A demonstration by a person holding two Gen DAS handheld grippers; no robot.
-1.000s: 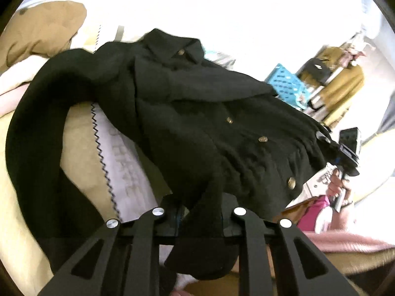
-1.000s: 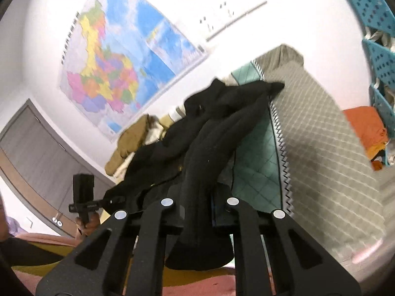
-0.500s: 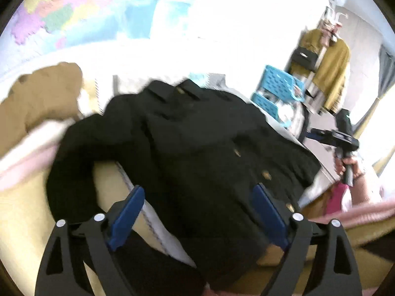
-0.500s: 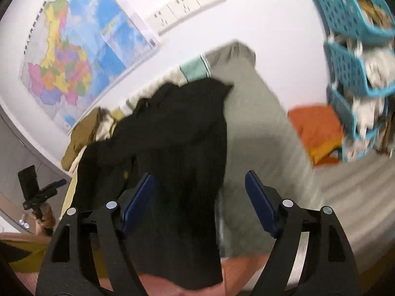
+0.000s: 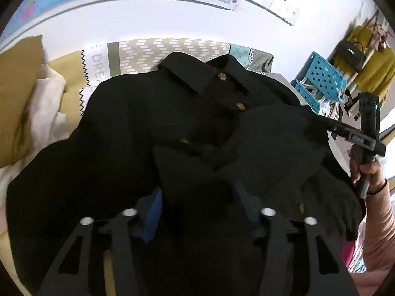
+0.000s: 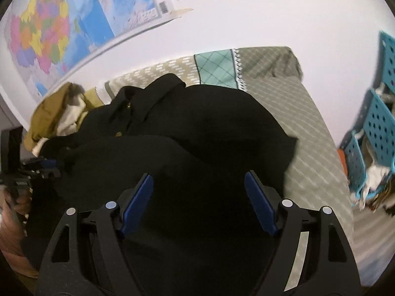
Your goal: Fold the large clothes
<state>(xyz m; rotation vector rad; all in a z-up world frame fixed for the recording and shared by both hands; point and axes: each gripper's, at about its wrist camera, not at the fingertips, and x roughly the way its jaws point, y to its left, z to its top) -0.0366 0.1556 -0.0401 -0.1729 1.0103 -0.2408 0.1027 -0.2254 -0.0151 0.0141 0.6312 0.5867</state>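
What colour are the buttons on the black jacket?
The buttons on the black jacket are gold, shown best in the left wrist view.

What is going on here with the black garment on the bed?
A person with a handheld tool in each hand is folding a black buttoned jacket spread on a patterned bedspread. Both sleeves now lie folded in across its front. The left tool and right tool hover over the lower part of the jacket; both have just been closing partway after opening, and neither visibly pinches the fabric. A pile of tan and white clothes waits beside the jacket.
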